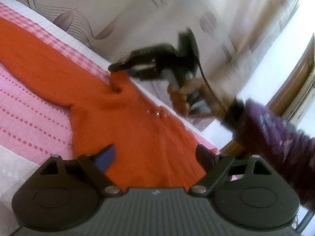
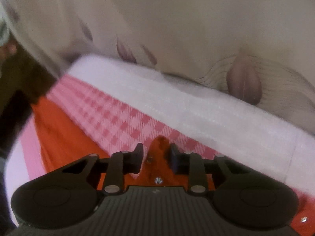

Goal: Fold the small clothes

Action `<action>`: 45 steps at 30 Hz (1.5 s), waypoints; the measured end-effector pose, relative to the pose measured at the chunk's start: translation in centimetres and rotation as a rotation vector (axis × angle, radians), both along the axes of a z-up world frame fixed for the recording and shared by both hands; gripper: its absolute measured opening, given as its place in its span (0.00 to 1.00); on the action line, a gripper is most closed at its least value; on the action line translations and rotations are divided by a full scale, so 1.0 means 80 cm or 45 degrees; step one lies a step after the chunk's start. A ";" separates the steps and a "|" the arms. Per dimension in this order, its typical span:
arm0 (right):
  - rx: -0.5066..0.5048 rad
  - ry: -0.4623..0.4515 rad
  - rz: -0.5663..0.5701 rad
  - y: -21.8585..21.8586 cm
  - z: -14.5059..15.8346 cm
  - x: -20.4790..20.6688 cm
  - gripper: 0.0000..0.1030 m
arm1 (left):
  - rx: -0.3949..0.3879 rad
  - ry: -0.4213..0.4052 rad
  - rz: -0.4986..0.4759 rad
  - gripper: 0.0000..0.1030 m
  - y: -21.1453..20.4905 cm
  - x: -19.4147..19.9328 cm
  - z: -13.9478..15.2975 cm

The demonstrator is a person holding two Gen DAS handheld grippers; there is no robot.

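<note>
Right gripper point(image 1: 118, 67) pinched narrow on far shoulder of orange sweater point(image 1: 122, 122), long axis running near-to-far over pink bedspread point(image 1: 29, 114), left gripper point(image 1: 155, 157) wide above near hem.

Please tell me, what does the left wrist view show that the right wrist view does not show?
Only the left wrist view shows the open left hand-held gripper, the person's hand holding the right one, a purple sleeve, and the orange garment's small buttons.

Only the right wrist view shows the fold of fabric between the right hand-held gripper fingers from close up.

Both show the orange garment, the pink bedcover and the leaf-patterned wall.
</note>
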State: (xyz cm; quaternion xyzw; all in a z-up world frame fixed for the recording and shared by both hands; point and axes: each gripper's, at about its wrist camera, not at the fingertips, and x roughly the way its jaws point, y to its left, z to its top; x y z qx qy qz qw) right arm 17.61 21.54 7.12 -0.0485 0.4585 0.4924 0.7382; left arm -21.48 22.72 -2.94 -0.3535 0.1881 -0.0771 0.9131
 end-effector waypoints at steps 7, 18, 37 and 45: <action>0.178 -0.076 -0.110 -0.069 0.021 0.021 0.24 | 0.000 0.000 0.000 0.86 0.001 0.000 0.000; -0.141 -0.366 0.430 0.058 0.050 -0.093 0.63 | 0.001 0.001 0.003 0.86 0.001 -0.001 0.002; -0.123 -0.747 0.497 0.109 -0.002 -0.168 0.05 | -0.004 -0.001 0.006 0.86 0.001 0.000 0.003; 0.150 -0.500 0.400 0.137 0.013 -0.121 0.00 | -0.008 -0.005 0.006 0.86 0.001 -0.001 0.003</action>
